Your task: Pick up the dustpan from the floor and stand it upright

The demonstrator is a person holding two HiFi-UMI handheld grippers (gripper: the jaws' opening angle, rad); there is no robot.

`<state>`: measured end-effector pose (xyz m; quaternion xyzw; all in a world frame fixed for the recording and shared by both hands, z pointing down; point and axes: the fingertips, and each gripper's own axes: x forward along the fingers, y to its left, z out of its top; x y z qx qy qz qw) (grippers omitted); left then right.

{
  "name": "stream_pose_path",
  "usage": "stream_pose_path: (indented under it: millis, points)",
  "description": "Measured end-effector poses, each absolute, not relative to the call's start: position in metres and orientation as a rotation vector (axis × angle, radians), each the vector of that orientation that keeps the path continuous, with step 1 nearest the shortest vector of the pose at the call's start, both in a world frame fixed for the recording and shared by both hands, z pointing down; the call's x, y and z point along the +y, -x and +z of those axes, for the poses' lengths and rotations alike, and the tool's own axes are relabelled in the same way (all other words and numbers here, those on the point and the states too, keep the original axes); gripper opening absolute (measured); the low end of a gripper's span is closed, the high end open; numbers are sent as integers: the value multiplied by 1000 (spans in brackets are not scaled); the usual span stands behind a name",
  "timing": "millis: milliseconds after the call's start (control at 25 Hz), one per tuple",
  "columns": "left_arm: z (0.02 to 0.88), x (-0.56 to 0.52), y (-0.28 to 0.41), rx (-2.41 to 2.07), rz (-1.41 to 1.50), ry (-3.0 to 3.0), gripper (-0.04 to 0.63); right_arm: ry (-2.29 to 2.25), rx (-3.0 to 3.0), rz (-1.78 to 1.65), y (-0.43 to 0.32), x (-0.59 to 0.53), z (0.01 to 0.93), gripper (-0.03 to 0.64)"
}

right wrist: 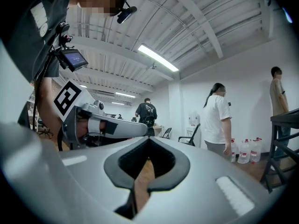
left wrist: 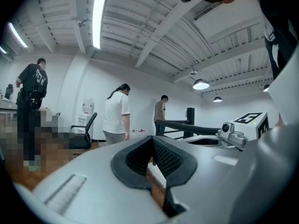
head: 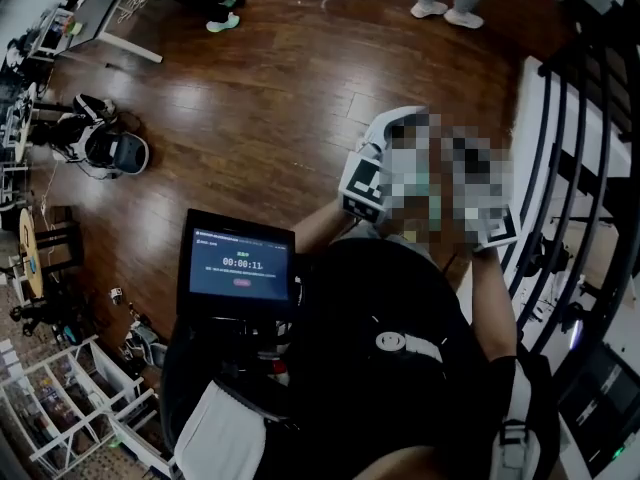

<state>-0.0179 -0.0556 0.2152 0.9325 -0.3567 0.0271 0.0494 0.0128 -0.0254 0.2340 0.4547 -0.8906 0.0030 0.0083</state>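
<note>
- Left tongs (left wrist: 154, 146): clenched, nothing between the jaws.
- Right tongs (right wrist: 148, 148): clenched, empty, held just beside the left pair at chest height.
- Dustpan: not made out in any view.
- Wooden floor (head: 260, 118) lies below; a person in a white shirt (left wrist: 116, 113) stands beyond.

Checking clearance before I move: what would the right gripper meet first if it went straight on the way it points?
Nothing close. The right gripper points level across open space; far off in that line stands a person in a black shirt, though depth is unclear.
</note>
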Motion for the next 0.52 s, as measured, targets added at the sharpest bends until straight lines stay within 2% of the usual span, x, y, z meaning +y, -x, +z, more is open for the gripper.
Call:
stream_pose_path:
  millis: [520]
  points:
    - [216,-58,18,-1101,133,-2886,20,-1409,-2795,-5,-9,-28,236,2]
